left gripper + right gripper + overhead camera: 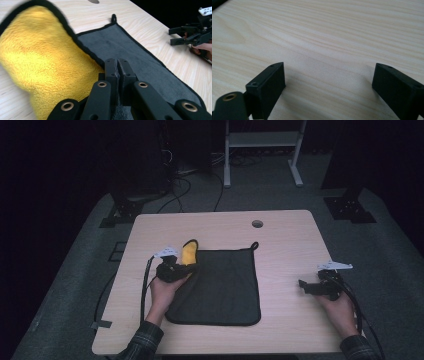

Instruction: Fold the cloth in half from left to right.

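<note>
Left gripper (117, 65): jaws pressed together on the left edge of the cloth (220, 287), pinching the fabric between the pads, as seen in the left gripper view. From the grip, a flap (42, 57) of the cloth is turned over, exposing its yellow fleecy underside bordered by black trim; the dark grey upper face lies flat beyond it. In the high view the left gripper (176, 267) sits at the cloth's near-left portion, with the yellow flap (189, 252) raised at the far-left corner. A small hanging loop (254, 245) projects from the far-right corner of the cloth.

Right gripper (328, 82): jaws wide apart, nothing between them, just above bare wood of the table (332, 32). In the high view the right gripper (306, 286) rests near the table's right edge, well apart from the cloth, jaws pointing toward it. The cloth occupies the middle of the table (290, 240).
</note>
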The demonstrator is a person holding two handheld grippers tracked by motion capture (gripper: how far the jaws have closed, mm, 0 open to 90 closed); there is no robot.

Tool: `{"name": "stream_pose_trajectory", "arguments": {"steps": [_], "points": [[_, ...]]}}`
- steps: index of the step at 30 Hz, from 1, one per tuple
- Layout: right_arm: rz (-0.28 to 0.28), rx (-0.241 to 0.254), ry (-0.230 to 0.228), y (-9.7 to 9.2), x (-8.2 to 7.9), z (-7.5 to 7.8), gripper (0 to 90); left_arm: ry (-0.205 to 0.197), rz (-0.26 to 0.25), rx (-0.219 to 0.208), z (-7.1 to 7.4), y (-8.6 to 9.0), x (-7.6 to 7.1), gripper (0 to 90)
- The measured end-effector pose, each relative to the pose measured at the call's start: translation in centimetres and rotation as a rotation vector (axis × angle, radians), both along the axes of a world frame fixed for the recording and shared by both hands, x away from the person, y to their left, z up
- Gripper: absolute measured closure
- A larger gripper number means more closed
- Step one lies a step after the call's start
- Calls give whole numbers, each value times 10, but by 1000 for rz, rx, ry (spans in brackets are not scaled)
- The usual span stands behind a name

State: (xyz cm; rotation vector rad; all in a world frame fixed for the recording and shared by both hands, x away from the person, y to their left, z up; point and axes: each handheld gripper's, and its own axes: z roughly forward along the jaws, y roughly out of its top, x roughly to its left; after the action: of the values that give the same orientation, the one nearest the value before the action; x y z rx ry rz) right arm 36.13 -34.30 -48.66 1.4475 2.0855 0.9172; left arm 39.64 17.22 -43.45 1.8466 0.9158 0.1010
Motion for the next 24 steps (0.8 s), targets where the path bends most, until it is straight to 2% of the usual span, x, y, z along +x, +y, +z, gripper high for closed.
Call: {"name": "stream_pose_trajectory", "arguments": {"steps": [13, 24], "points": [[2, 0, 0, 0, 0, 0, 102, 11, -74, 1, -6, -44, 10, 872], [3, 0, -1, 0, 0, 0, 102, 25, -101, -22, -9, -69, 20, 872]]}}
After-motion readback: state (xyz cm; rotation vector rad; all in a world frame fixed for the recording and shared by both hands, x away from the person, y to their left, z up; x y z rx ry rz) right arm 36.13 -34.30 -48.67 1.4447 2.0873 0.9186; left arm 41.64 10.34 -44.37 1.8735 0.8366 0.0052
